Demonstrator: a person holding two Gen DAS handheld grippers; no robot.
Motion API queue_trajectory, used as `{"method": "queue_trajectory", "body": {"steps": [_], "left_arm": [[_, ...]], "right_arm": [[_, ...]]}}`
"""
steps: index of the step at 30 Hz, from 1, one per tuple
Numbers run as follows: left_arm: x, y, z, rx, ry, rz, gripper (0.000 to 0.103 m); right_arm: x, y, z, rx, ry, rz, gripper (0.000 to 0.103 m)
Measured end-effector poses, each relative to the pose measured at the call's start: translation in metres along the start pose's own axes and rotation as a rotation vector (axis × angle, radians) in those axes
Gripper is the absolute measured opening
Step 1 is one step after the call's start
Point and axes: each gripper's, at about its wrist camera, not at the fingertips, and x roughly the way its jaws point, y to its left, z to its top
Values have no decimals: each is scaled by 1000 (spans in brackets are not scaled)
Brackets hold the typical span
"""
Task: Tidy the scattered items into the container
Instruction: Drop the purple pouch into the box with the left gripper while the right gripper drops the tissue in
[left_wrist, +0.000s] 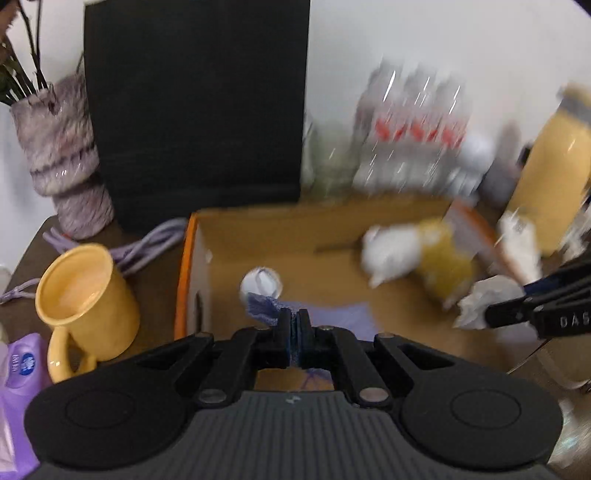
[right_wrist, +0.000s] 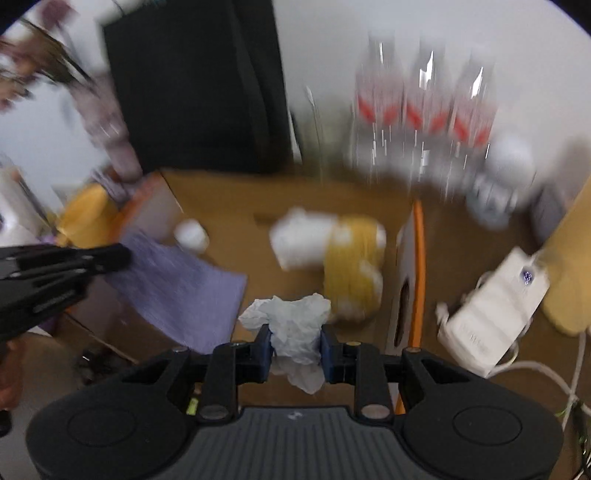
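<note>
Left gripper (left_wrist: 294, 320): jaws fully closed, pinching an edge of a purple cloth (right_wrist: 177, 284); cloth hanging from the jaws over the open cardboard box (left_wrist: 258, 236), its free end draped inside.

Right gripper (right_wrist: 295, 341): jaws narrowly apart, blue pads pressed on both sides of a crumpled white tissue (right_wrist: 291, 325); tissue held above the box, near its right wall.

Box: brown interior, orange rim, oval hand-hole in the side wall. Already inside: a small white ball (left_wrist: 261, 283) near the left wall and a yellow-and-white plush toy (left_wrist: 417, 254) toward the right side.

Outside the box, left: yellow mug (left_wrist: 85, 295) upright, just beside the wall; purple packet (left_wrist: 22, 373) with a round blue label, lettering unreadable; coiled lavender cord (left_wrist: 147, 243); mottled grey-purple vase (left_wrist: 62, 155) with dark stems. Behind: large black panel (left_wrist: 195, 110).

Outside, right: white power adapter (right_wrist: 495, 314) with cable, faint print on its face illegible; yellow bottle (left_wrist: 550, 177); row of clear bottles (right_wrist: 424, 110) with red-and-white labels, text lost to blur.

Legible writing: only "DAS" on the right gripper's finger, cut off at the edge of the left wrist view.
</note>
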Motion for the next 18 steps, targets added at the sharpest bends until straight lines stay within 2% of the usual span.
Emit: {"method": "queue_trajectory", "body": {"steps": [3, 6, 9, 10, 11, 13, 15, 17, 18], "left_arm": [[16, -3, -7, 107, 71, 39, 5], [29, 0, -11, 134, 112, 66, 6], [37, -1, -14, 166, 150, 87, 13], [39, -1, -13, 168, 163, 91, 22], [38, 0, -11, 163, 173, 82, 36], [34, 3, -5, 139, 177, 58, 46], [25, 5, 5, 105, 186, 57, 52], [14, 10, 21, 39, 203, 82, 79], [7, 14, 31, -12, 221, 84, 85]], "right_arm": [[31, -1, 1, -20, 134, -14, 25], [53, -1, 0, -25, 229, -34, 26], [65, 1, -1, -24, 277, -50, 35], [67, 2, -2, -24, 288, -49, 46], [68, 3, -2, -26, 299, -48, 57], [65, 7, -1, -32, 310, -59, 65], [56, 7, 4, -15, 308, -55, 67], [39, 6, 11, 13, 294, -37, 72], [30, 6, 15, 21, 287, -34, 75]]}}
